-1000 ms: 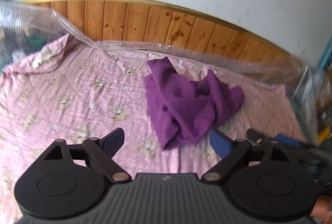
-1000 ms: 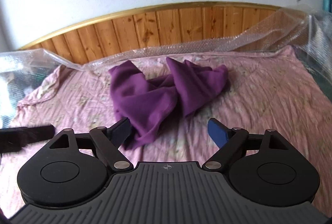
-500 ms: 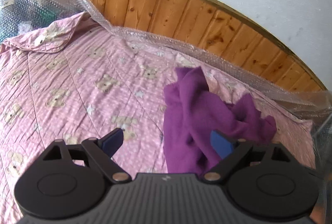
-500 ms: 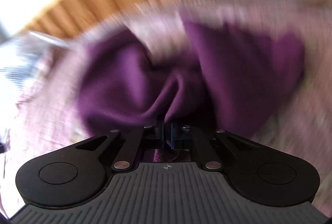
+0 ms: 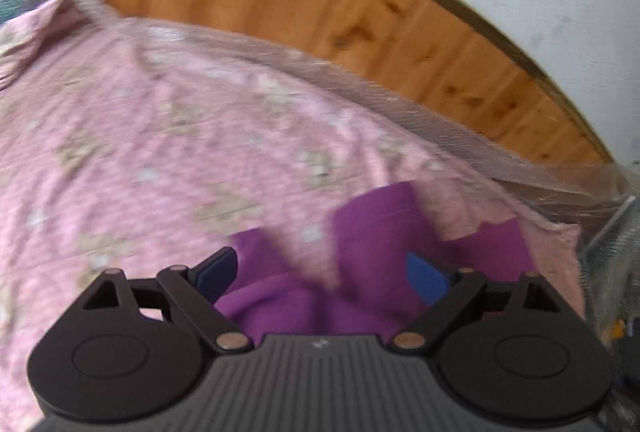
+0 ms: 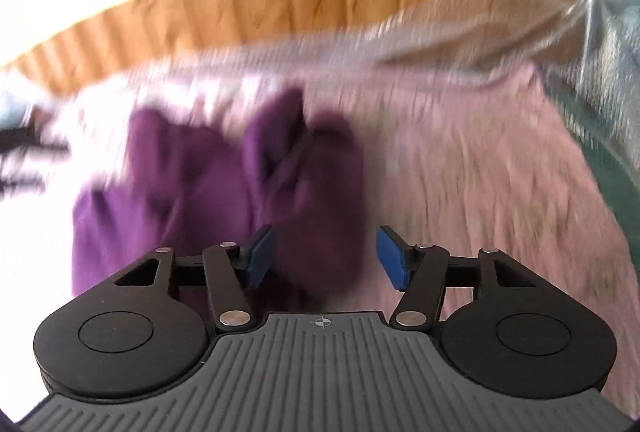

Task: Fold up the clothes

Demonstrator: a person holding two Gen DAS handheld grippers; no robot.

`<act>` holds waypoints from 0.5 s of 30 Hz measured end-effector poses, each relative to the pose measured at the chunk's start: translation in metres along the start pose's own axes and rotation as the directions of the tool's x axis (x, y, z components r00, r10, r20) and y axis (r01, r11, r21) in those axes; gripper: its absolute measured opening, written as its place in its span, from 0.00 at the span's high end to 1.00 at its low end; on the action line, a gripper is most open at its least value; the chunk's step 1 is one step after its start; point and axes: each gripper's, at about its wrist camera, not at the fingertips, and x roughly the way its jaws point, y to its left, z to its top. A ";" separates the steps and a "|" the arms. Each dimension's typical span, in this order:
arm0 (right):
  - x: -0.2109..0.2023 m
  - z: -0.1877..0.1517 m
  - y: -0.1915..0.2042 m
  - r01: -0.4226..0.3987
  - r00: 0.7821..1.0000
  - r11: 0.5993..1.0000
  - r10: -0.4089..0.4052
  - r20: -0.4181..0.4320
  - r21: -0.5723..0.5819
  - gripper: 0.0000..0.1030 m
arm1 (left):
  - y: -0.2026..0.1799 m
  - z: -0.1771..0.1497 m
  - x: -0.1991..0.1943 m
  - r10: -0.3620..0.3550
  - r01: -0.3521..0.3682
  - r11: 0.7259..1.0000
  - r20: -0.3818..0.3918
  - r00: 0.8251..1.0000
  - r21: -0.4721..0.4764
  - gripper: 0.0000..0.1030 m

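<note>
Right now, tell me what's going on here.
A person is working on a crumpled purple garment lying on a bed with a pink printed sheet, in front of a wooden headboard. The left hand-held gripper is open just over the garment. The right hand-held gripper is also open, holding nothing. The garment is bunched, not folded, and both views are motion-blurred.
</note>
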 end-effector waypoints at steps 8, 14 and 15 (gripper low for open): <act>0.136 0.023 0.029 -0.072 0.966 0.997 0.078 -0.246 0.031 0.89 | -0.045 -0.006 0.096 0.025 -0.005 0.994 -0.188 0.982 0.109 0.91; 0.028 0.037 -0.017 -0.008 0.999 0.989 0.003 0.036 0.146 0.94 | 0.058 0.021 -0.051 0.021 -0.011 0.998 0.155 0.988 -0.067 0.90; 0.019 0.037 -0.021 0.008 0.999 0.988 -0.014 0.038 0.151 0.94 | 0.076 0.016 -0.068 0.062 -0.051 0.996 0.154 0.986 -0.072 0.90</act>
